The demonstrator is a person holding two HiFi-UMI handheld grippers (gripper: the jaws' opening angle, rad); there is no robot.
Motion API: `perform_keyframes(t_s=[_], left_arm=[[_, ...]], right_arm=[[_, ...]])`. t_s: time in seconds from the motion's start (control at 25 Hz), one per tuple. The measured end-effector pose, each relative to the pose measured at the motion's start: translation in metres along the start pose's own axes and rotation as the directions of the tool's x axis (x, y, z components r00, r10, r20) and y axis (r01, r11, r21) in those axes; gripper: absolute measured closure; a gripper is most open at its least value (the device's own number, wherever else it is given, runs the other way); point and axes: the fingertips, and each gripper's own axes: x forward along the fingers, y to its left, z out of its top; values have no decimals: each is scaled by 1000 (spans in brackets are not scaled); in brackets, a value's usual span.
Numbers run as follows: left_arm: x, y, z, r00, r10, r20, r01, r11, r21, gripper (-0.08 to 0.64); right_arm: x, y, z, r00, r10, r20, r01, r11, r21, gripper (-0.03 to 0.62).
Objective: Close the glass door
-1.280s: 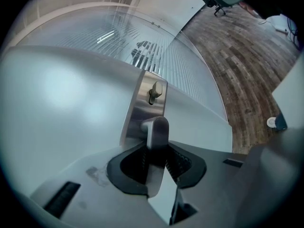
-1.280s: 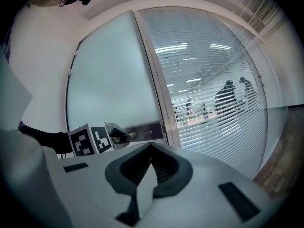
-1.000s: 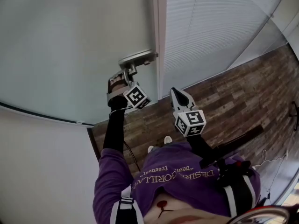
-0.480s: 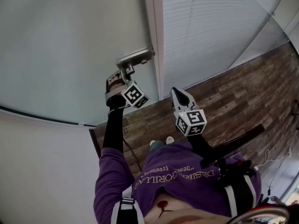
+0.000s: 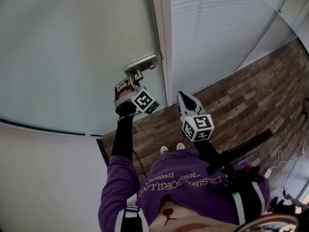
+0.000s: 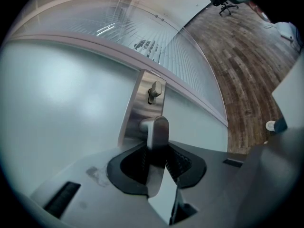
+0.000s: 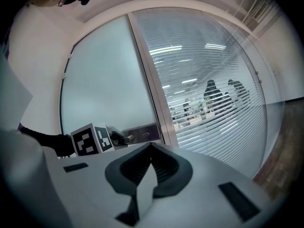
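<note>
Your left gripper (image 6: 156,152) is clamped on the lever of the door handle (image 6: 158,129). Its jaws stand fairly wide, one ribbed pad pressed to each side of the metal bar, which runs straight down the middle between them. The lever springs from a brushed steel backplate (image 6: 137,109), and a small lock knob (image 6: 155,91) sits on that plate just beyond the lever. In the head view this gripper reaches up to the handle from below, and its marker cube (image 5: 145,101) hangs just under the grip. Your right gripper (image 7: 151,147) holds nothing. Its jaws are drawn together so that the pads meet at the tips, and it hovers apart from the door, lower than the handle and off to its right, pointing toward the edge of the door. The glass door (image 5: 72,42) is the frosted panel that fills the upper left of the head view, with the handle mounted close to its right edge. That edge stands right beside the pale frame post (image 5: 165,37); you cannot tell from here whether it is latched. Beyond the post runs a slatted glass partition (image 5: 222,28), and a wooden floor (image 5: 251,95) lies below it.
</note>
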Motion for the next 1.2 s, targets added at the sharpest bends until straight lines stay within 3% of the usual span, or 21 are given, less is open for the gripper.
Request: perform_keyframes(t_s=[0.48,1.0,1.2], left_arm=[[1,6,4,998,49,48,-49,999,-6,469],[24,-18,-18,999,-37,-10,37,999,-4,469],[30,-1,-8,998,-67,-10,67,998,10,469]], right_arm=[[-1,-5,-4,999,-47,8,47,999,5,601],[-20,-15,-26,995,-97,8,97,995,2,601],[-20,-24,-8,992,-123,11,123,992,14,601]])
